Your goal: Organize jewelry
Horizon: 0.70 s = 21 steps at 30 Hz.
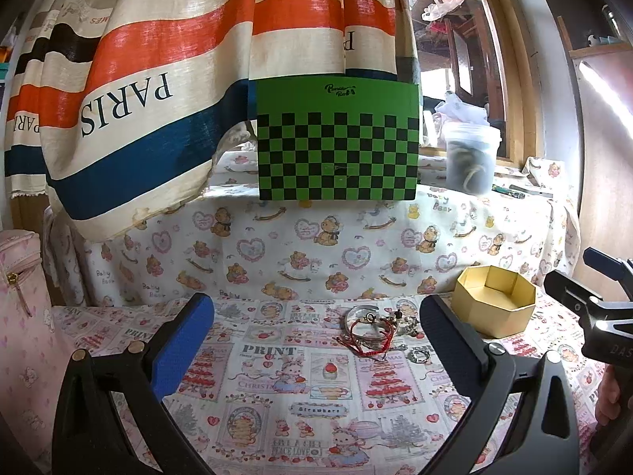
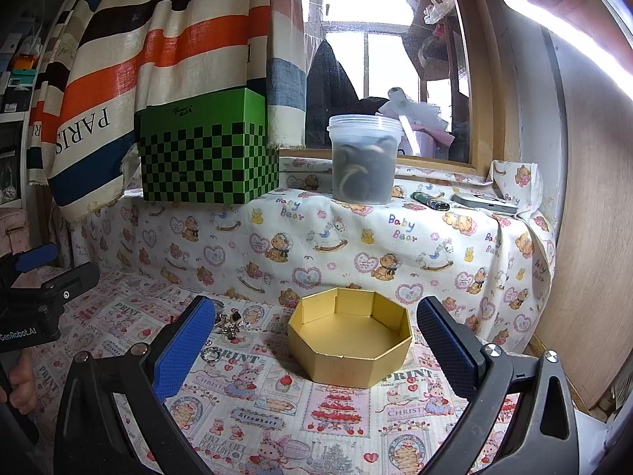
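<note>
Right now the little heap of jewelry lies on the table with the printed cartoon cloth, out toward its far edge where the cloth climbs up to the shelf. It sits straight ahead of the left gripper, a bit over toward that gripper's right finger, so the left gripper looks like the nearer one for the first pick. The left jaws are spread wide and hold nothing. The right gripper is spread wide too and holds nothing; it points at the gold eight-sided cardboard box, which is open and has nothing in it. The box sits just to the right of the heap, near it but not touching. In the heap there is a red cord bracelet looped over a shiny silver bangle, and some small silver bits are tangled at the right side. One small sparkly silver ring lies alone, a little nearer than the rest. The red cord stretches mostly left to right. It is thin and floppy, so it may drag other pieces along when lifted.
</note>
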Motion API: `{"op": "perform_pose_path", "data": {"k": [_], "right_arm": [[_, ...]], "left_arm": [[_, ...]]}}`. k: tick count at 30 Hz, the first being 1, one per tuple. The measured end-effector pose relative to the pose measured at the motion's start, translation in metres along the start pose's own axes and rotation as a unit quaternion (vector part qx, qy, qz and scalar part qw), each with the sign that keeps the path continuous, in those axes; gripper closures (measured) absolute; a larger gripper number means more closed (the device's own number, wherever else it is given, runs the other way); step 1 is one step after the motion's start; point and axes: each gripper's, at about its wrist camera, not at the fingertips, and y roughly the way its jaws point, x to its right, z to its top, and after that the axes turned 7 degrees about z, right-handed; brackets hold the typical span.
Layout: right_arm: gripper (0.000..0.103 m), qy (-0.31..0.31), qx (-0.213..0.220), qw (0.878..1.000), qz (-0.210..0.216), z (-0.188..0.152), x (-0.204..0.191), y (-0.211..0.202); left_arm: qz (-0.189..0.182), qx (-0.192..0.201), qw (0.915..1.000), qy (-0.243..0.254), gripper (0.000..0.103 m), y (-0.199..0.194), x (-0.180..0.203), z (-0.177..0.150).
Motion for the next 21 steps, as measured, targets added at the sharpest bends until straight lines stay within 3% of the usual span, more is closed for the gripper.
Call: {"op": "perform_pose_path", "data": {"k": [21], "right_arm": [[0.0,0.001,-0.001,1.0,0.0,0.0,0.0011,0.0008]], "left_arm": [[0.005,-0.005,1.0,0.002,0.0,0.0024,-0.0023,-0.0004]]}}
